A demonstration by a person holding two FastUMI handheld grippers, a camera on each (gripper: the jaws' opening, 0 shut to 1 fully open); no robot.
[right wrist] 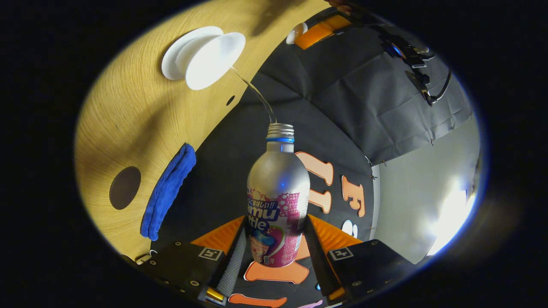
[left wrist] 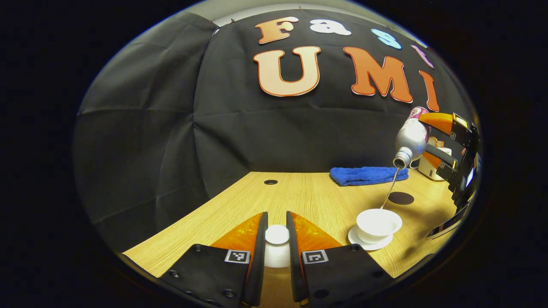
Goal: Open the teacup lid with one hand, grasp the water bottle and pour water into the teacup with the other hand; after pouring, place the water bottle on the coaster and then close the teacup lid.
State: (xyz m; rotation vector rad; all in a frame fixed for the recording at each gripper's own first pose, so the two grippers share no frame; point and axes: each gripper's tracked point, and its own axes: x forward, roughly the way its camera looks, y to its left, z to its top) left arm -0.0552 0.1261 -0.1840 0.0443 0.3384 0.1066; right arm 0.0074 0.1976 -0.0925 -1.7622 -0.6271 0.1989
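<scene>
My left gripper (left wrist: pixel 277 239) is shut on the white teacup lid (left wrist: pixel 277 244), held just above the wooden table (left wrist: pixel 308 196). To its right stands the open white teacup (left wrist: pixel 379 223) on its saucer (left wrist: pixel 358 240). My right gripper (right wrist: pixel 274 244) is shut on the silver water bottle (right wrist: pixel 277 188), tilted with its neck toward the cup. A thin stream of water (left wrist: pixel 388 190) runs from the bottle's mouth into the teacup (right wrist: pixel 215 60). In the left gripper view the bottle (left wrist: pixel 412 137) hangs at the far right, above the cup. The dark round coaster (left wrist: pixel 400 198) lies behind the cup.
A folded blue cloth (left wrist: pixel 368 175) lies at the back of the table, near the coaster (right wrist: pixel 124 187). A small white and orange object (left wrist: pixel 433 164) sits at the back right. A small round hole (left wrist: pixel 270 182) marks the tabletop near the wall.
</scene>
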